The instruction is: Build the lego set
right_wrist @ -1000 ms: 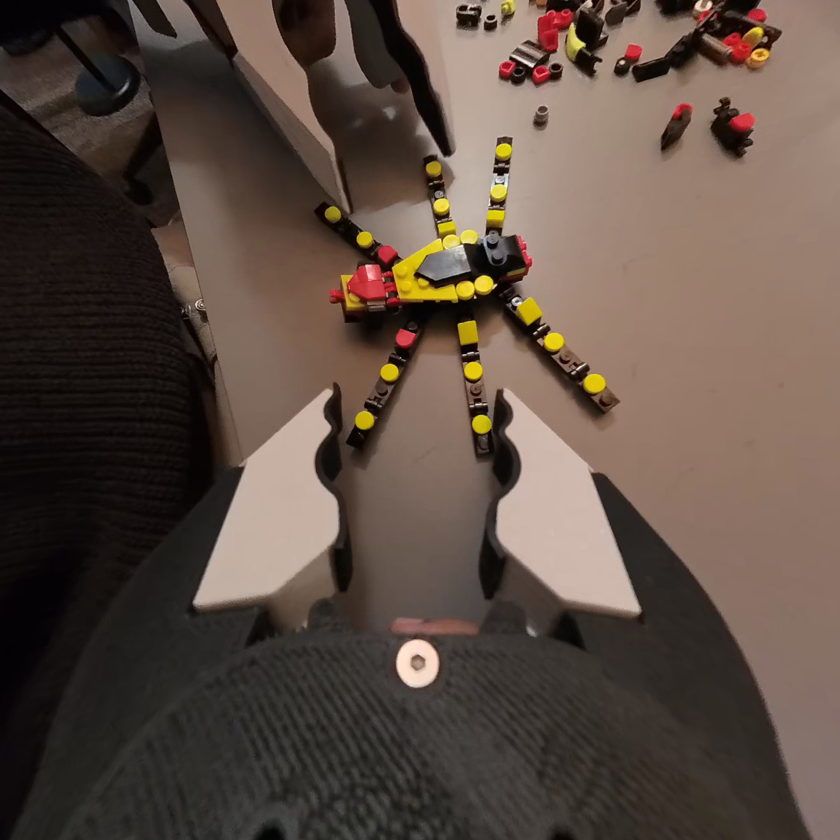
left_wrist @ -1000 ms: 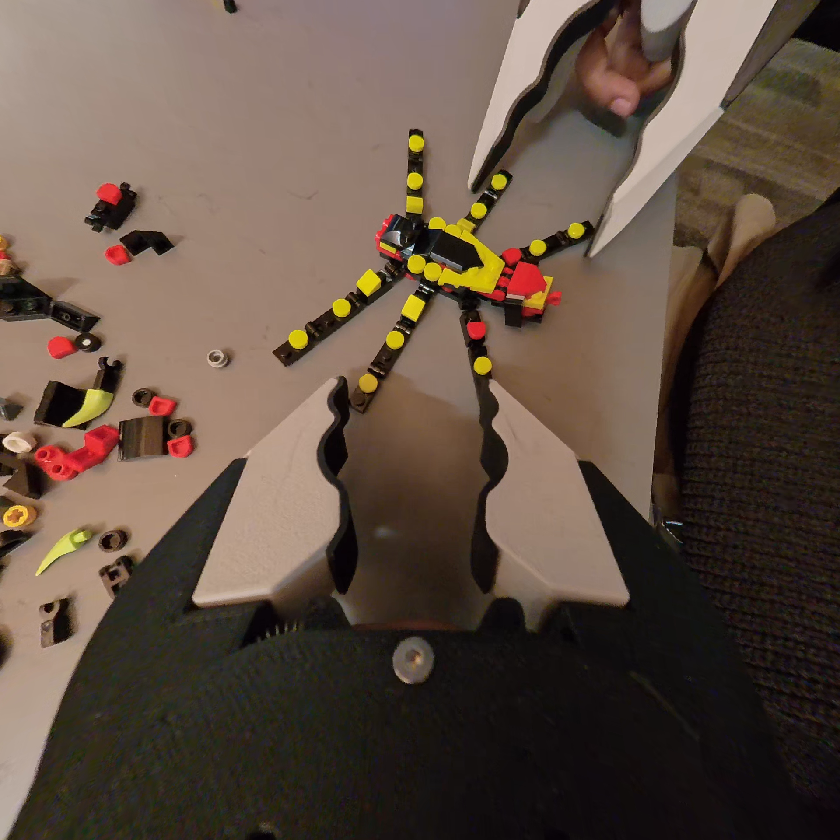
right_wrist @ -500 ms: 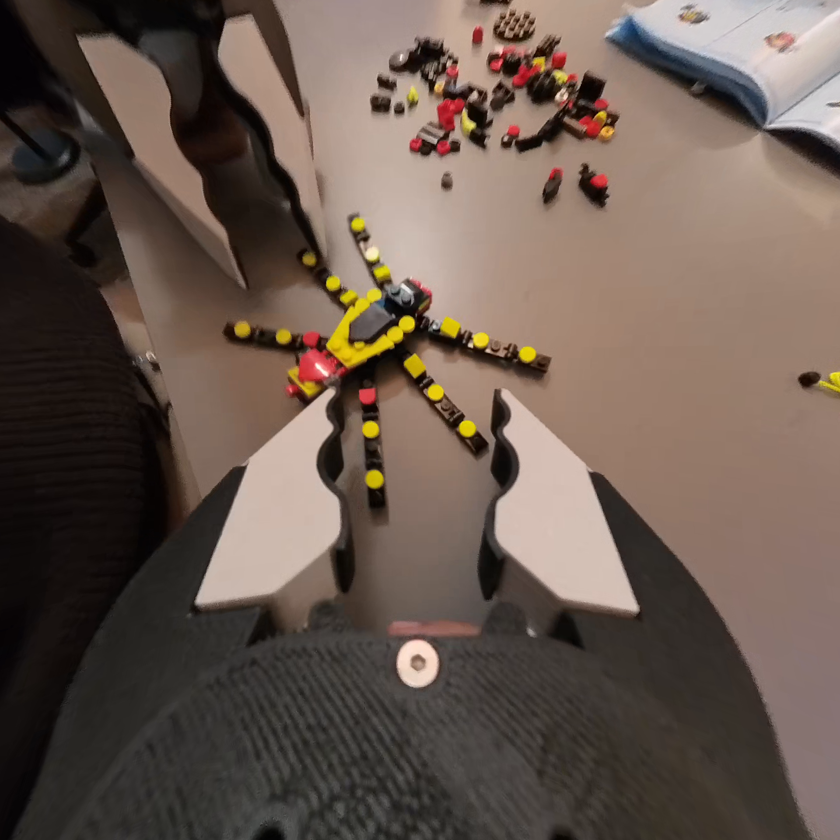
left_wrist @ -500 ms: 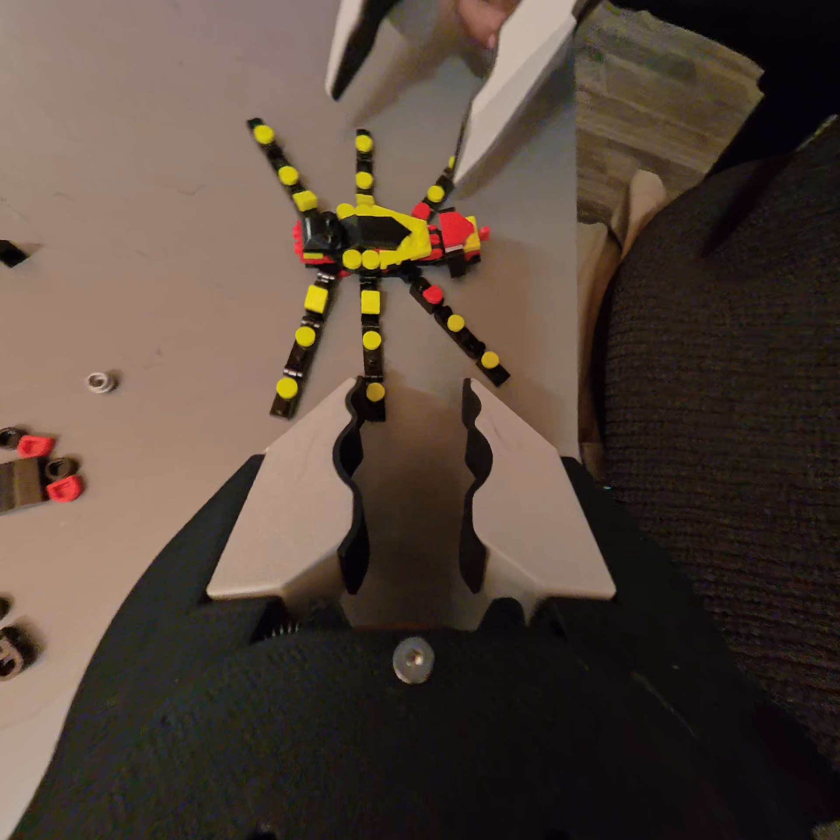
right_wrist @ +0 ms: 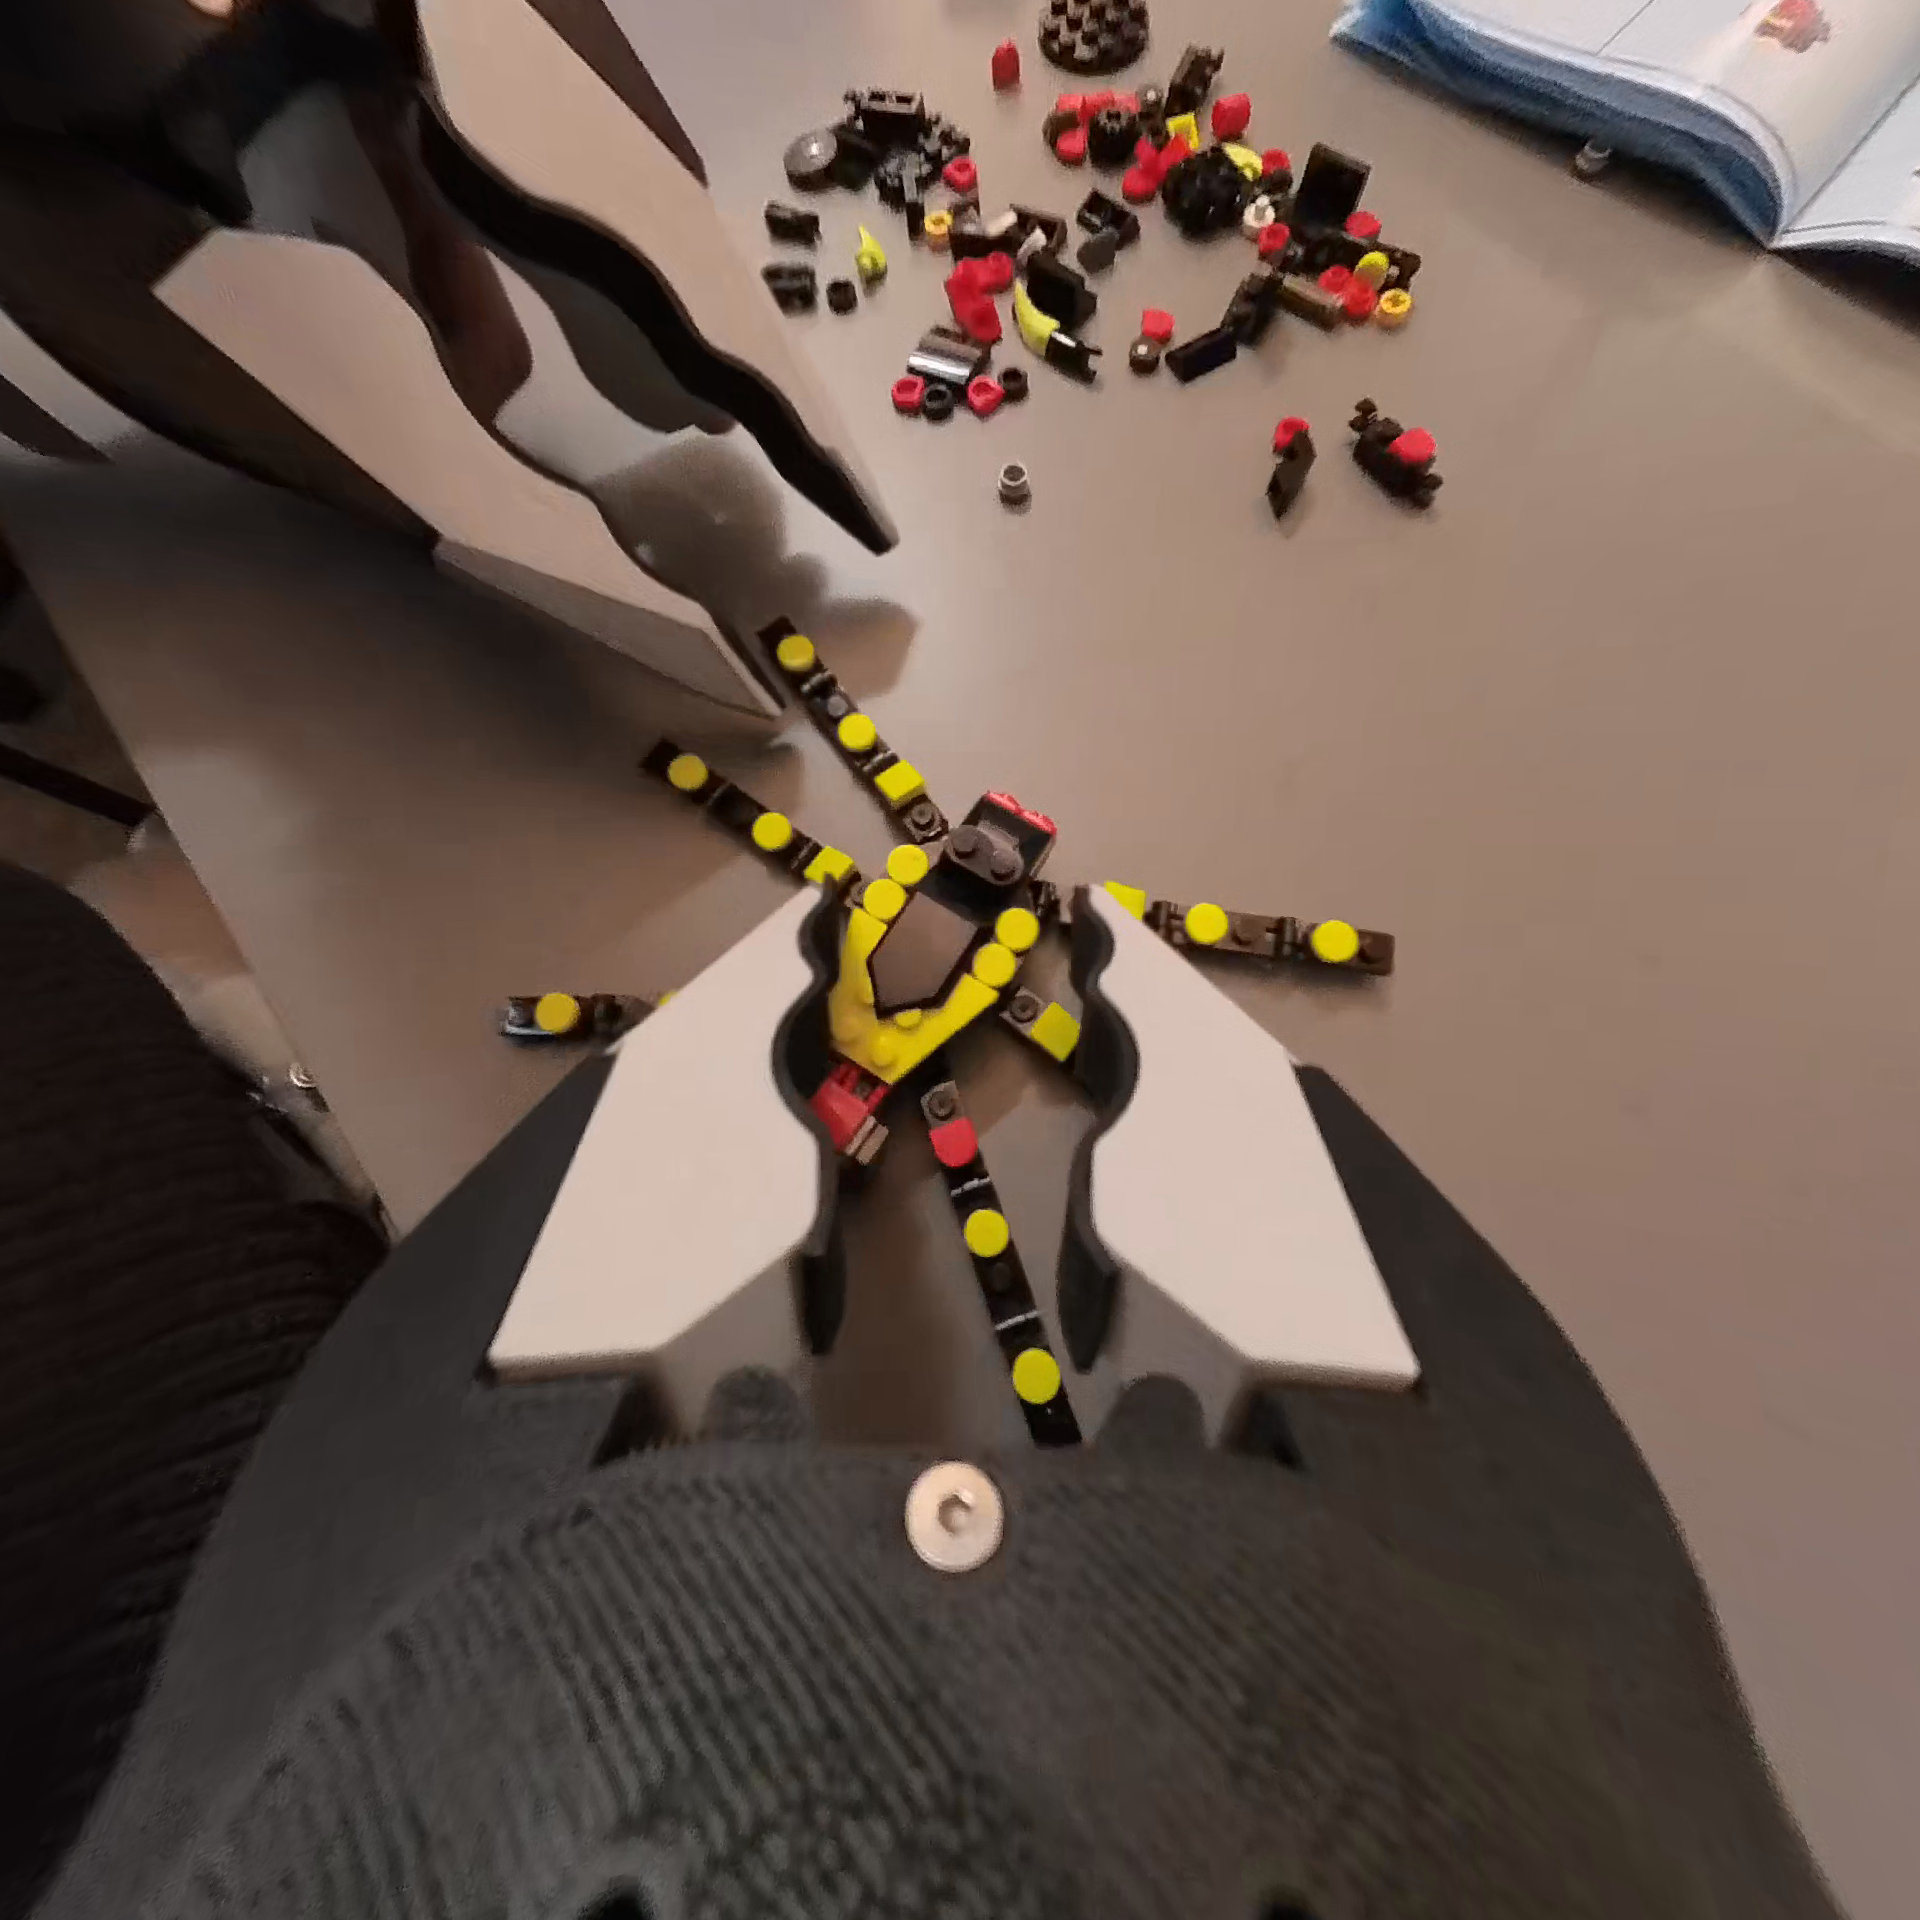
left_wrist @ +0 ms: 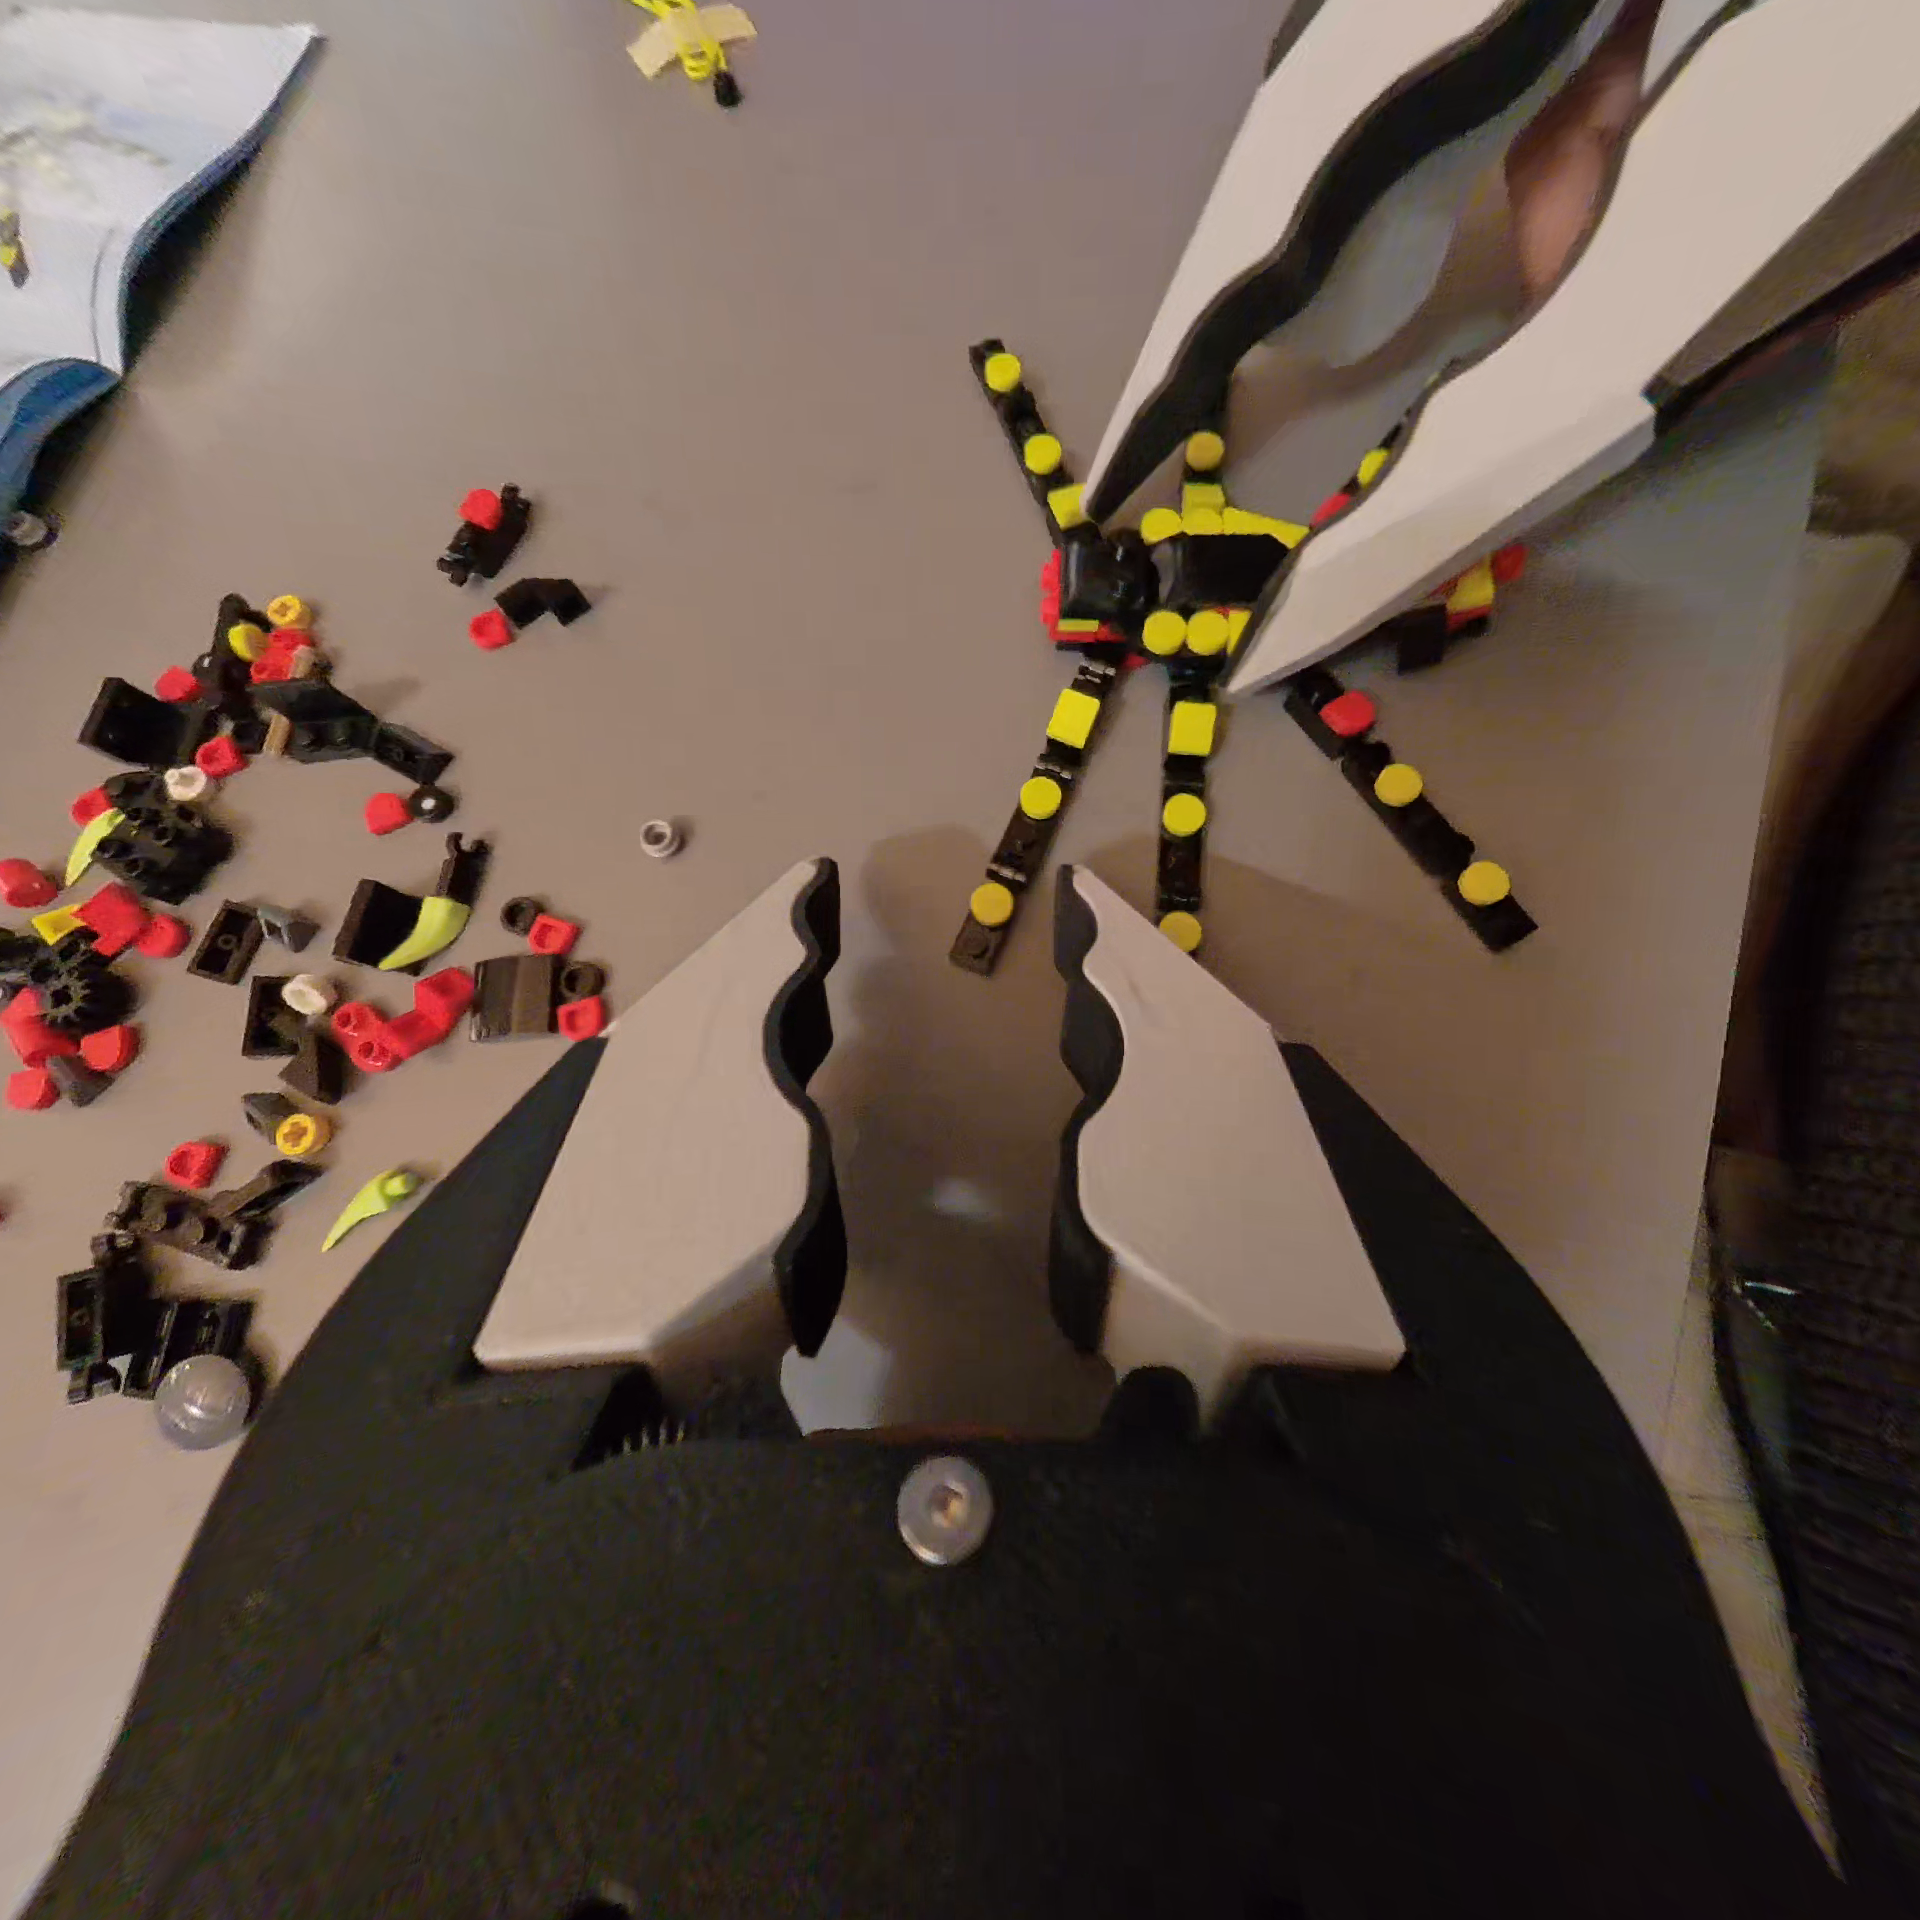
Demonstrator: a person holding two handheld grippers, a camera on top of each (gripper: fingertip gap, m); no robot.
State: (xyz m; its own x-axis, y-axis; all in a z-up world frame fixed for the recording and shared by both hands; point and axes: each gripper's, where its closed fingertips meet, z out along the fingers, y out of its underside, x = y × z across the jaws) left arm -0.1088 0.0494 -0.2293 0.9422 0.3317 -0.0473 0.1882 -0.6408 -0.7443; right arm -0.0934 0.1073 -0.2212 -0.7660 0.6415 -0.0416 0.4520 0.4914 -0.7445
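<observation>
A: Your right gripper [right_wrist: 945, 904] straddles the spider model [right_wrist: 940, 971], jaws apart, nothing clamped yet. Body sits between the fingers, one leg [right_wrist: 997, 1262] runs back between them toward the palm. The model lies flat on the desk [right_wrist: 1455, 727], close to its near edge by your lap.

B: And my left?

A: Left gripper [left_wrist: 945, 883] is released and empty, hovering just short of the tips of the two legs nearest it. It touches nothing, as far as I can tell.

B: Risks?

A: Main one: if you close the right now, the fingers probably land on the leg roots, not the body. Those legs look like hinged segments, so they would fold or pop off. Second: the model is near the desk edge, so a sideways shove could push it off. Third: left fingertips are close enough to clip a leg if you drop lower.

B: Counts?

A: Six legs on the spider, three per side. Two grippers. One open instruction booklet [right_wrist: 1704, 114] toward the far corner of the desk. One loose pile of red, black and yellow parts [left_wrist: 260, 935], too many to count exactly. One small grey round stud [left_wrist: 662, 837] alone between the pile and the spider. One tiny yellow sub-build [left_wrist: 691, 42] at the far edge.
</observation>
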